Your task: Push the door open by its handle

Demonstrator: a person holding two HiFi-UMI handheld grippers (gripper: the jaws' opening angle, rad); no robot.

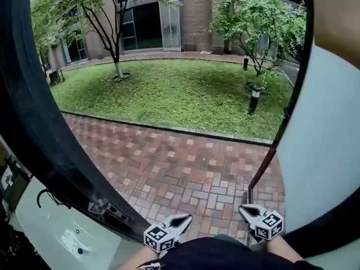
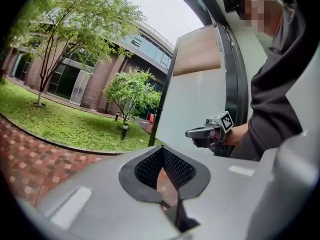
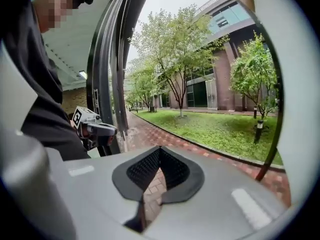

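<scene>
Fingers: both pairs are closed, pad against pad, with nothing between them. The left gripper and right gripper sit low in the doorway, close to the person's body.
Door: the big white leaf on the person's right, swung outward. The opening gives onto a brick path and a lawn.
Door's feel: it looks tall, flat and stiff, probably heavy and slow to start. I expect it to swing as one piece without flexing. Its smooth face looks slippery under hard tips.
Frame: a wide dark band on the left, well apart from both grippers.
Dark strip: it runs down the door's near edge, and its lower end is just beside the right gripper. Whether they touch I cannot tell.
Handle: no view shows it plainly; the strip may be it, or only trim.
Where to push: I think no grasp is needed. Closed fingers can press on the handle, far from the hinges and square to the leaf, so they do not skate.
</scene>
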